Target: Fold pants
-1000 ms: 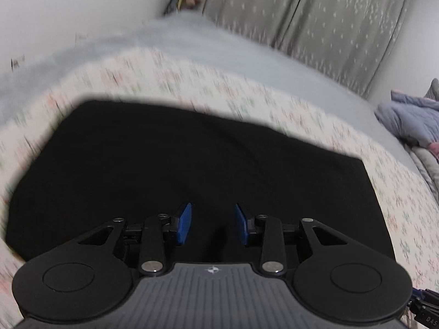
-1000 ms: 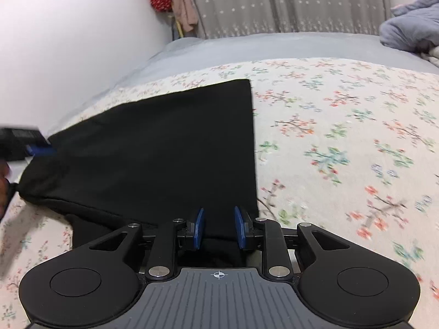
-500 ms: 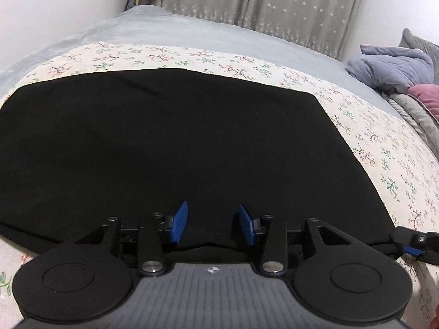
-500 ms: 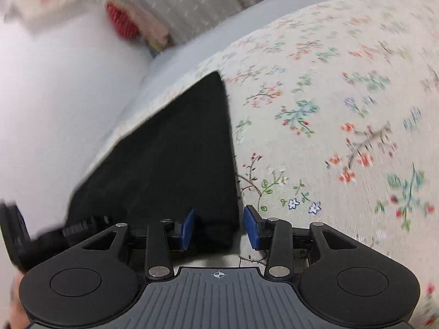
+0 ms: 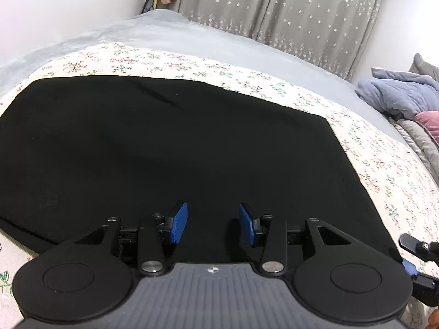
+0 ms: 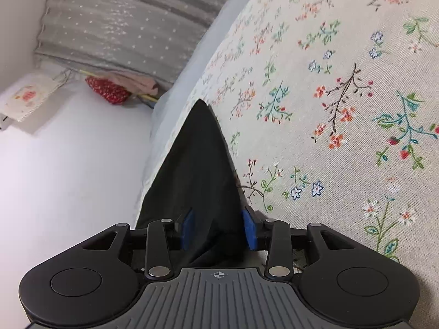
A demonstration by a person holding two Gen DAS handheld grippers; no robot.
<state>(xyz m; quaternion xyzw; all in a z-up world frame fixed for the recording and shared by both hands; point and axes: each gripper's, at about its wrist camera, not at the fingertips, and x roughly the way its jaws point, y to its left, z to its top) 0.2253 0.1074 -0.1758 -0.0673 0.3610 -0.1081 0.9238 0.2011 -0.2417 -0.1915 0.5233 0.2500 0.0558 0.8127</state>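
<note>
The black pants [image 5: 178, 148] lie folded flat on the floral bed sheet [image 5: 384, 170]. My left gripper [image 5: 213, 226] is open and empty, just above the near edge of the pants. My right gripper [image 6: 218, 229] is open, rolled on its side at the right-hand edge of the pants [image 6: 197, 170], with the cloth edge lying between its blue pads [image 6: 249, 229]. The right gripper's tip also shows at the lower right of the left wrist view [image 5: 417, 246].
A grey blanket [image 5: 192, 35] covers the far side of the bed below grey curtains [image 5: 288, 8]. Blue and pink bedding [image 5: 400, 96] is piled at the right. A white wall [image 6: 68, 178] runs along the left. Clothes [image 6: 109, 89] hang in the corner.
My right gripper has opened wider and rolled onto its side at the pants' edge. My left gripper has tilted slightly and stayed open over the near edge.
</note>
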